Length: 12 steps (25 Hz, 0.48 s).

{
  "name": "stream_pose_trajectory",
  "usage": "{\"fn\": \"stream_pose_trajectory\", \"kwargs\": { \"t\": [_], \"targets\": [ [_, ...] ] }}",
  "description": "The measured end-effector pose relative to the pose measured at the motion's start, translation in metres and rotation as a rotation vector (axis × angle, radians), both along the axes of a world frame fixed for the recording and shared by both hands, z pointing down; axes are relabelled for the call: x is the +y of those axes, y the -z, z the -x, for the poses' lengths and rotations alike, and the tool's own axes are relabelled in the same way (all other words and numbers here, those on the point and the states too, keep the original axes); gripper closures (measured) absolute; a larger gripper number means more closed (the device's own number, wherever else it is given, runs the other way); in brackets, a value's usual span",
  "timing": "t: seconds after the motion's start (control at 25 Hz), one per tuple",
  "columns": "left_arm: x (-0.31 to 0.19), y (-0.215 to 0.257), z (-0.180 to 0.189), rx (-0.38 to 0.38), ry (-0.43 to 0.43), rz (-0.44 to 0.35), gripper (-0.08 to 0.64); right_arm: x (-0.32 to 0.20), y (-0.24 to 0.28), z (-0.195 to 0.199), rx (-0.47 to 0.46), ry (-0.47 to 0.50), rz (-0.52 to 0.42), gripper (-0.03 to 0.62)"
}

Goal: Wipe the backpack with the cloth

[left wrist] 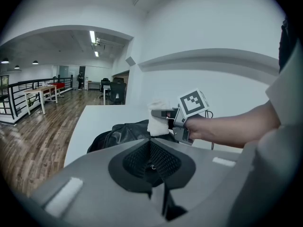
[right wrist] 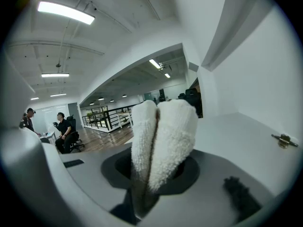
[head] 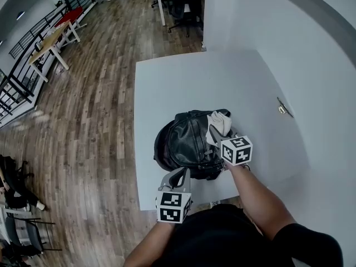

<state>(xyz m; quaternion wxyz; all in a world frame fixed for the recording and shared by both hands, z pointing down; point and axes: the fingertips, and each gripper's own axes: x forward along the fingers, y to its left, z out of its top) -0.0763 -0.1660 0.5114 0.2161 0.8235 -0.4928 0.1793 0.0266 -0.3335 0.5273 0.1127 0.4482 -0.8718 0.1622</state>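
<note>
A black leather backpack point(head: 192, 143) lies on the white table point(head: 183, 82) near its front edge; it also shows in the left gripper view point(left wrist: 120, 132). My right gripper point(head: 214, 132) is shut on a folded white cloth point(head: 221, 122) and holds it over the backpack's right side. In the right gripper view the cloth point(right wrist: 163, 141) fills the space between the jaws and sticks up past them. From the left gripper view, the right gripper point(left wrist: 158, 113) and cloth point(left wrist: 157, 124) hang just above the backpack. My left gripper point(head: 178, 179) sits at the backpack's near edge, jaws together with nothing held point(left wrist: 150, 143).
A white wall runs along the table's right side and carries a small metal fitting point(head: 284, 109). Wooden floor point(head: 94, 104) lies to the left of the table. Desks and office chairs point(head: 183, 4) stand far off. Two seated people point(right wrist: 64, 129) are far away in the right gripper view.
</note>
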Motion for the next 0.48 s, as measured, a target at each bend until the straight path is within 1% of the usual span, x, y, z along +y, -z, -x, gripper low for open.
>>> {"fn": "stream_pose_trajectory", "kwargs": {
  "t": [0.2, 0.48],
  "targets": [
    [0.003, 0.002, -0.014, -0.001, -0.033, 0.006, 0.552, -0.001, 0.004, -0.031, 0.008, -0.052, -0.007, 0.505],
    [0.003, 0.003, -0.021, -0.012, -0.049, -0.001, 0.552, -0.004, 0.007, -0.068, 0.012, -0.118, -0.015, 0.505]
  ]
}}
